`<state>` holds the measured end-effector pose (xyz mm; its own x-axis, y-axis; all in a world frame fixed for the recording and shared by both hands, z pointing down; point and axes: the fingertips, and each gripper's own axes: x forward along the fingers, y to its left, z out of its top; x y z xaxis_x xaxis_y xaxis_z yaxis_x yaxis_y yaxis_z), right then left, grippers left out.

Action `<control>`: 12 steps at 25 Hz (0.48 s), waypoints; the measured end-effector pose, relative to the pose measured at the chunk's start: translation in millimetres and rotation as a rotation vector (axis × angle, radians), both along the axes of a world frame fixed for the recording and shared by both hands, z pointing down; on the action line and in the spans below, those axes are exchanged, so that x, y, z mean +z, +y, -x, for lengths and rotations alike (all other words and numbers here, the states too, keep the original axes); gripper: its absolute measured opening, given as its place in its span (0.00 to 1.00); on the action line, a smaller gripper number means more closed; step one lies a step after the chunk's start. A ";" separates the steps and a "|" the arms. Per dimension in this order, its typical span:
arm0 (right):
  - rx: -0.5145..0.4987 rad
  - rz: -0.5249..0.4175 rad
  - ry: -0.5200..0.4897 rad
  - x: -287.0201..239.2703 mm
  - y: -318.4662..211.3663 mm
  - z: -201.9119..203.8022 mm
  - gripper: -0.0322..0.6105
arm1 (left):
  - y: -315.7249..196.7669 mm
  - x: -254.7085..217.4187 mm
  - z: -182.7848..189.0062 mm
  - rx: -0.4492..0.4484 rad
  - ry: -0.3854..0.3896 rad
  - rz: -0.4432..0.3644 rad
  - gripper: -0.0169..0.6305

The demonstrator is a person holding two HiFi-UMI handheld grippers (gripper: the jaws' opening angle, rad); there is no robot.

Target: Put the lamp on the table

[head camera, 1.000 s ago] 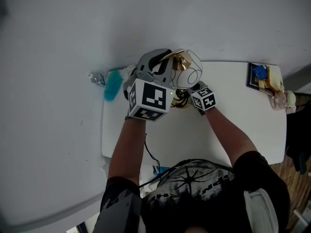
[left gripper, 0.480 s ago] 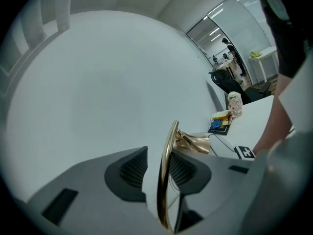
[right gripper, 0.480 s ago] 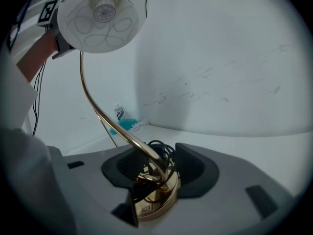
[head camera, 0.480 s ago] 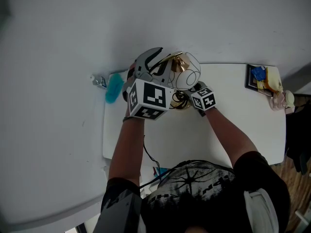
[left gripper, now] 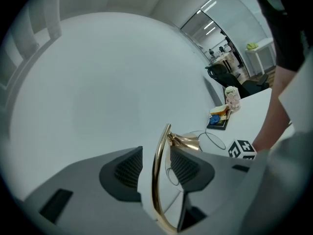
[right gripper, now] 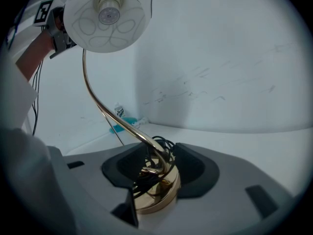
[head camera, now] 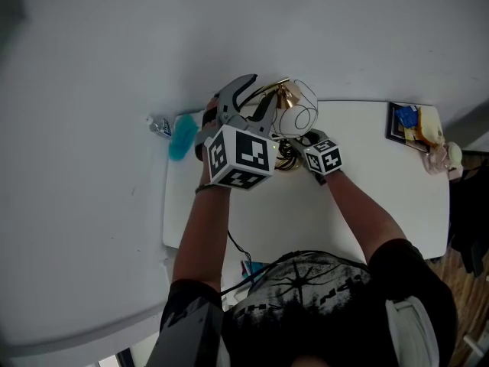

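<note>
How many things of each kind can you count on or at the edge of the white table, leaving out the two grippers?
Lamp: 1
Bottle: 1
Turquoise thing, kind unclear: 1
Dark tray with blue and yellow bits on it: 1
Pale thing at the right edge, kind unclear: 1
Total: 5

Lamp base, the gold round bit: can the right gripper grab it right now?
Probably yes. The right gripper has just been opening its fingers, and the lamp base stands right between them on the table; only its own coiled cord sits on top.
</note>
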<state>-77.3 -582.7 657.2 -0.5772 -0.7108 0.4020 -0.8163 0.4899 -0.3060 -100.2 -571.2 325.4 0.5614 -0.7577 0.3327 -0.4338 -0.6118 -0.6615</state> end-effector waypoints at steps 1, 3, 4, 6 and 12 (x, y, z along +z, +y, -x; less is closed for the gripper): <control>-0.001 -0.001 0.001 -1.0 1.6 0.6 0.33 | 1.7 0.7 1.2 0.000 0.005 0.008 0.29; -0.002 -0.004 0.004 -3.5 4.6 1.7 0.33 | 4.8 1.9 4.6 -0.006 0.007 0.016 0.30; -0.003 -0.006 0.004 -5.1 5.8 1.5 0.33 | 6.1 2.0 5.9 -0.009 0.008 0.017 0.30; -0.004 -0.012 0.005 -9.0 7.9 -0.3 0.33 | 8.7 -0.6 7.4 -0.015 0.021 0.016 0.30; -0.006 -0.032 0.008 -24.1 22.1 -11.2 0.33 | 28.4 -17.8 8.9 -0.014 0.108 0.013 0.30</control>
<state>-66.1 -560.7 633.1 -0.5780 -0.7200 0.3841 -0.8160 0.5038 -0.2834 -109.1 -542.8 307.7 0.5836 -0.7619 0.2809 -0.5108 -0.6133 -0.6024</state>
